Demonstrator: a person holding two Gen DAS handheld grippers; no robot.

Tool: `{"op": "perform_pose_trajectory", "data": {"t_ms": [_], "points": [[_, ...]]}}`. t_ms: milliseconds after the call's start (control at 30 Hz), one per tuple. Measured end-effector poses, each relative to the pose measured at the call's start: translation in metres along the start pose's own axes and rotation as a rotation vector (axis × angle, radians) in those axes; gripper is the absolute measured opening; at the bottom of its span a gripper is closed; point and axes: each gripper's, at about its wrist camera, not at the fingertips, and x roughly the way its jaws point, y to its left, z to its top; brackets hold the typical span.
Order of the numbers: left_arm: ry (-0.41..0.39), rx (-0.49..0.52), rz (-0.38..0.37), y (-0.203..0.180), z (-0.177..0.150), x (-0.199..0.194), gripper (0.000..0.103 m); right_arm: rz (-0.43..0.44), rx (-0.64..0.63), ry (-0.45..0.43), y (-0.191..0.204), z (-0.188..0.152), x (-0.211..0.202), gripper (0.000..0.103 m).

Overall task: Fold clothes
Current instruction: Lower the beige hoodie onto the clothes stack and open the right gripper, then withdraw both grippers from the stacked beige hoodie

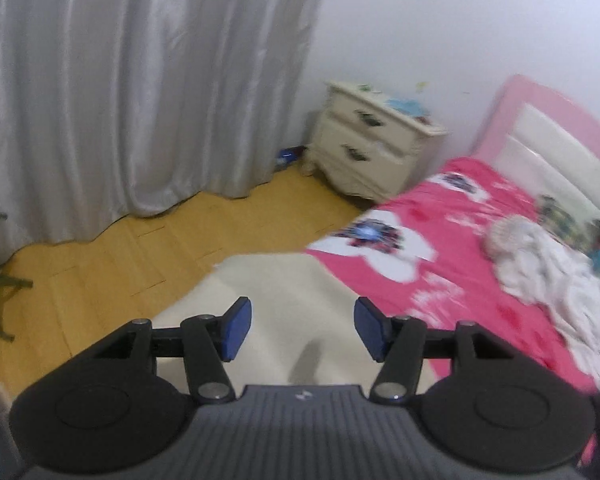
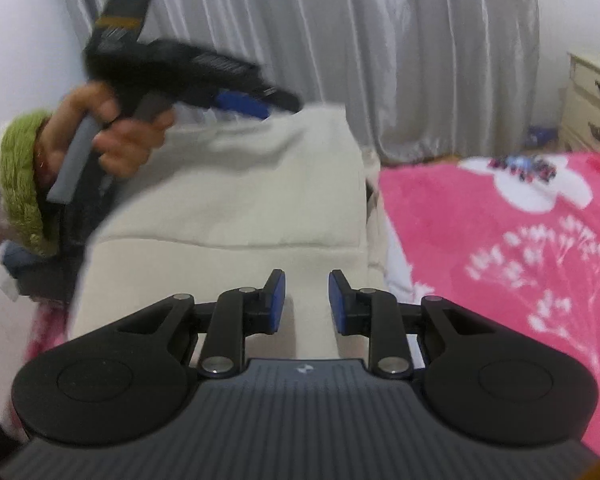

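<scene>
Now both tongs, left tongs and right tongs, gape empty above the cream garment.

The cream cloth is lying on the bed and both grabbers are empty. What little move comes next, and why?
Probably lower the right gripper onto the near edge of the cream cloth and pinch it. Its jaws stand apart with nothing between them, just above the cloth, which already shows one crease across it. The left gripper is open and empty too, above the cloth's far side, so another fold seems due.
</scene>
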Motion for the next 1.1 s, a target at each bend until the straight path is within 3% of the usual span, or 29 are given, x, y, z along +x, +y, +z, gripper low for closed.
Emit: {"op": "perform_pose_trajectory", "data": {"t_ms": [100, 200, 367, 533, 700, 800, 967, 1000, 1100], "points": [[0.006, 0.113, -0.004, -0.017, -0.029, -0.029, 0.059, 0.046, -0.023, 0.016, 0.006, -0.004, -0.014, 0.023], [0.013, 0.230, 0.002, -0.038, -0.071, -0.039, 0.059, 0.048, -0.082, 0.078, 0.021, -0.016, 0.000, 0.023], [-0.034, 0.448, 0.129, -0.076, -0.111, -0.034, 0.062, -0.031, -0.099, 0.146, 0.032, -0.030, 0.046, 0.024], [-0.024, 0.332, 0.080, -0.085, -0.102, -0.064, 0.065, -0.121, -0.123, 0.242, 0.043, -0.015, 0.018, 0.024], [-0.040, 0.202, 0.013, -0.104, -0.113, -0.097, 0.085, -0.183, -0.075, 0.360, 0.064, -0.022, -0.032, 0.033], [-0.068, 0.193, -0.021, -0.123, -0.121, -0.111, 0.094, -0.232, -0.008, 0.313, 0.081, -0.029, -0.062, 0.058], [-0.105, 0.208, -0.021, -0.149, -0.124, -0.128, 0.102, -0.325, 0.086, 0.180, 0.096, -0.037, -0.094, 0.072], [-0.108, 0.196, -0.025, -0.151, -0.123, -0.131, 0.103, -0.339, 0.100, 0.165, 0.097, -0.037, -0.099, 0.079], [-0.102, 0.144, -0.035, -0.156, -0.121, -0.134, 0.103, -0.370, 0.121, 0.136, 0.100, -0.038, -0.110, 0.083]]}}
